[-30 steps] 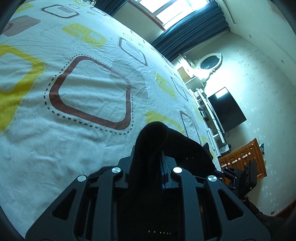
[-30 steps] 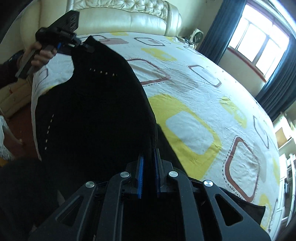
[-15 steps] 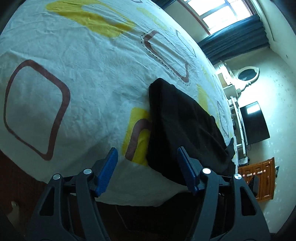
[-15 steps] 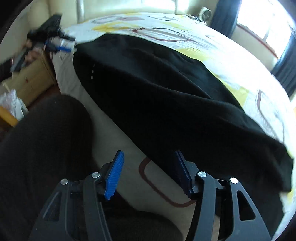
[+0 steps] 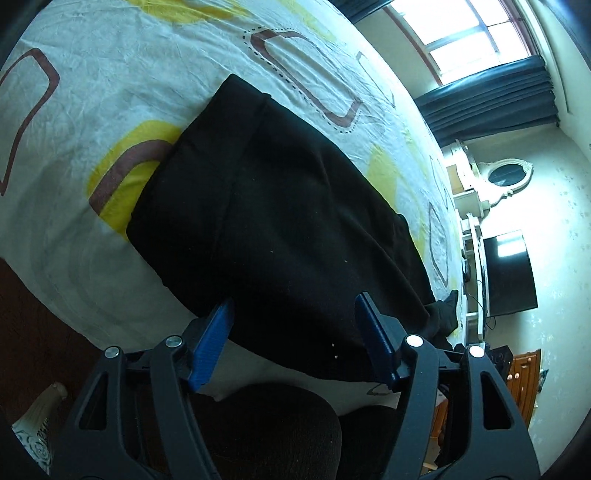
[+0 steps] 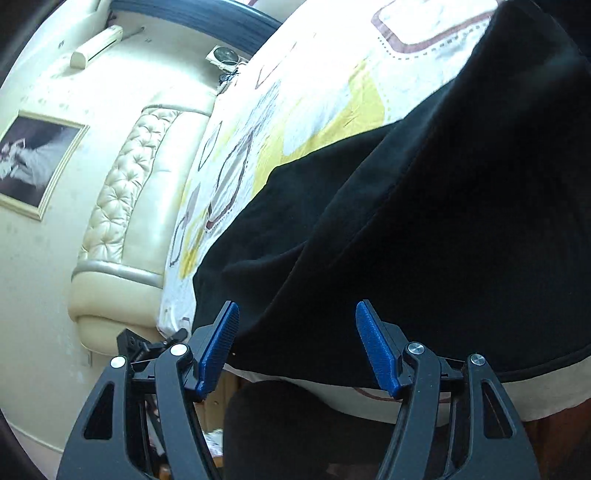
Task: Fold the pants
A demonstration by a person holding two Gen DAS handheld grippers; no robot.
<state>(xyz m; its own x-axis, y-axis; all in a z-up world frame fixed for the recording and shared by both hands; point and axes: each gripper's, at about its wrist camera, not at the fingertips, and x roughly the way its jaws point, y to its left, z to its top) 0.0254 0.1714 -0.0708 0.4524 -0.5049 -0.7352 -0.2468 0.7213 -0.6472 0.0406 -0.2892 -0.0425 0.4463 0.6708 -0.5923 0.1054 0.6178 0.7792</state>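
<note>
The black pants (image 5: 277,221) lie folded flat on the patterned bed sheet (image 5: 92,92), reaching the bed's near edge. My left gripper (image 5: 293,301) hovers at that edge, its blue pads (image 5: 212,343) wide apart and still opening. The cloth shows behind the gap but is not pinched. In the right wrist view the pants (image 6: 406,240) spread over the sheet (image 6: 332,74) with a folded layer on top. My right gripper (image 6: 295,306) is likewise opening, its pads (image 6: 376,350) clear of the fabric's hem.
A person's dark-clothed leg (image 5: 258,424) is just below both grippers, against the bed's side. A cream tufted headboard (image 6: 122,192) ends the bed. A TV (image 5: 509,273), a wooden cabinet (image 5: 524,373) and a curtained window (image 5: 472,29) are beyond it.
Both grippers let go of the pants and opened wide. They drew back and down to the bed's near edge. The pants dropped flat onto the sheet.
</note>
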